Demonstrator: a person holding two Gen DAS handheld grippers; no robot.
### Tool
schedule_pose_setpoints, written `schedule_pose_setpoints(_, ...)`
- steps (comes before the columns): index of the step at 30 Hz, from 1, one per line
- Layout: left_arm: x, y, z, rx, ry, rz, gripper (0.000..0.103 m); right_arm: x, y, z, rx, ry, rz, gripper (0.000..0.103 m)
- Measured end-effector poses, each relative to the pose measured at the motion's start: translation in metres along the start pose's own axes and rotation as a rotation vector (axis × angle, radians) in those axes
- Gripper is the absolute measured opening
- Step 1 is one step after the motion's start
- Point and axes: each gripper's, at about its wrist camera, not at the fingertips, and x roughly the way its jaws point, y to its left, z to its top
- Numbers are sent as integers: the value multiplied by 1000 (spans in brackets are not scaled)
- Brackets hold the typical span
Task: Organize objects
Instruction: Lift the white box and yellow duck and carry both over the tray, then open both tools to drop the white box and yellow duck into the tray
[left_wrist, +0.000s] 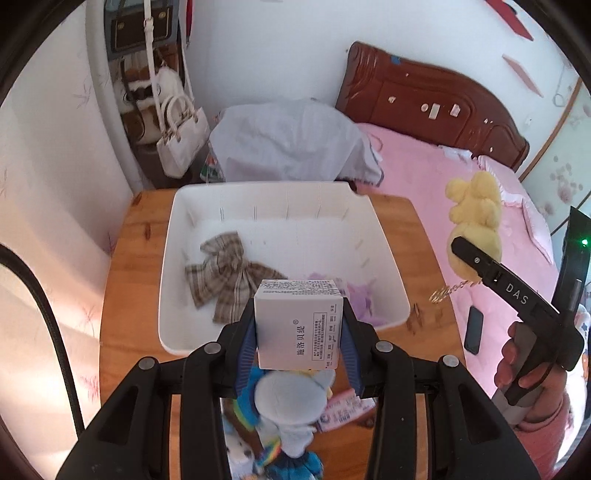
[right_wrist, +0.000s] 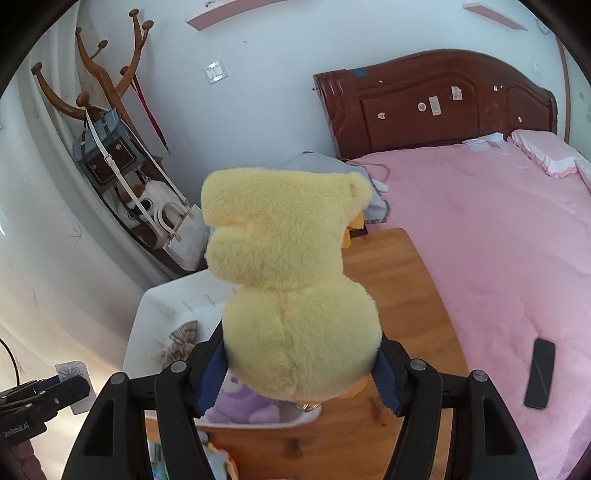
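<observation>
Grip on my left gripper is firm: its 2 fingers pinch a small white box above the near rim of the white bin on the wooden table. My right gripper clamps a yellow plush duck, raised over the bin's right corner. Inside lie a plaid bow and a purple plush.
</observation>
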Motion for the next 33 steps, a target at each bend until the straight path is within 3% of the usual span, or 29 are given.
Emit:
schedule_pose_setpoints(6, 18, 14, 10, 3, -29, -52, 44, 17, 17, 4, -17, -41, 42, 69)
schedule_pose_setpoints(8, 26, 20, 14, -11, -35, -38, 44, 22, 24, 5, -39, -63, 33, 69)
schedule_pose_setpoints(14, 61, 48, 21, -83, 22, -24, 44, 42, 44, 4, -87, -110, 35, 69)
schedule_pose_setpoints(26, 90, 76, 19, -171, 56, -17, 45, 83, 67, -6, -151, -22, 23, 71)
schedule_pose_setpoints(33, 90, 77, 19, -166, 55, -16, 45, 92, 69, -8, -149, 15, -1, 75)
